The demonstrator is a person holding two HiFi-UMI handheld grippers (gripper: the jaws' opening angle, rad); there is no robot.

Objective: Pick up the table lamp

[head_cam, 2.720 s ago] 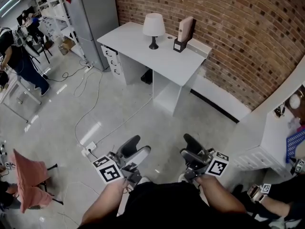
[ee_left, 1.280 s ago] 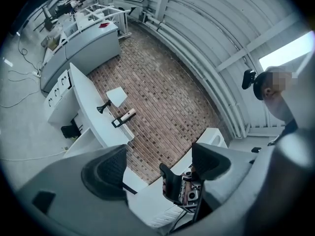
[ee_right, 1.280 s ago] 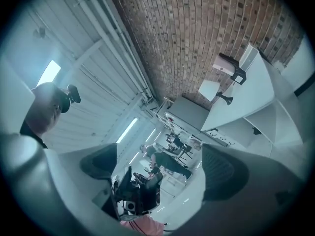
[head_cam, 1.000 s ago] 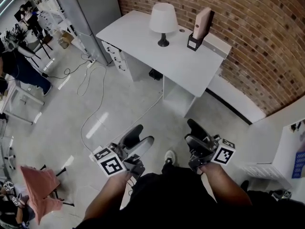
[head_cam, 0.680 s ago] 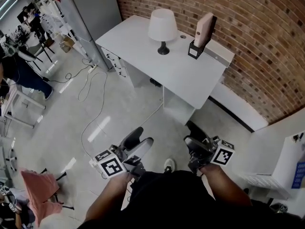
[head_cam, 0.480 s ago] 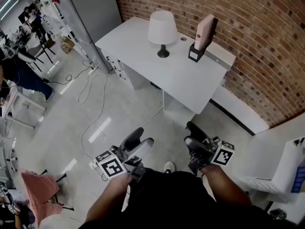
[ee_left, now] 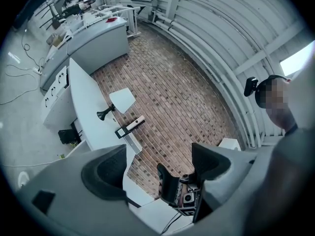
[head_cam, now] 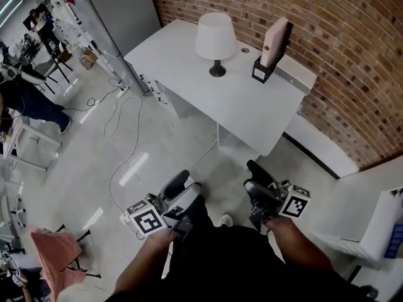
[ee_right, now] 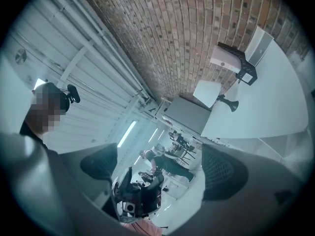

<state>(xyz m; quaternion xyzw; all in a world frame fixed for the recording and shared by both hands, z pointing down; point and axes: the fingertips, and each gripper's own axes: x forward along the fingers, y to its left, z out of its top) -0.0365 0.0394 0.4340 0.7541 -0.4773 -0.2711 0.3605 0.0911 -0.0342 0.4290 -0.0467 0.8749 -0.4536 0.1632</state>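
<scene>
The table lamp [head_cam: 216,39], with a white shade on a thin black stem and foot, stands upright near the back of a white desk [head_cam: 239,106] against the brick wall. My left gripper [head_cam: 183,189] and right gripper [head_cam: 259,179] are held low over the floor, well short of the desk, both open with nothing between the jaws. The left gripper view shows the lamp [ee_left: 118,102] small and far beyond my left gripper [ee_left: 157,168]. In the right gripper view the lamp [ee_right: 211,93] is likewise distant past my right gripper [ee_right: 160,168].
A beige block in a black holder [head_cam: 272,46] stands on the desk right of the lamp. A tall grey cabinet [head_cam: 119,11] is left of the desk. Cables [head_cam: 119,121] trail across the floor. A white unit [head_cam: 371,212] is at the right, people at the far left.
The desk and lamp have grown larger and slid down the head view as both grippers are carried toward them. Both stay open and empty.
</scene>
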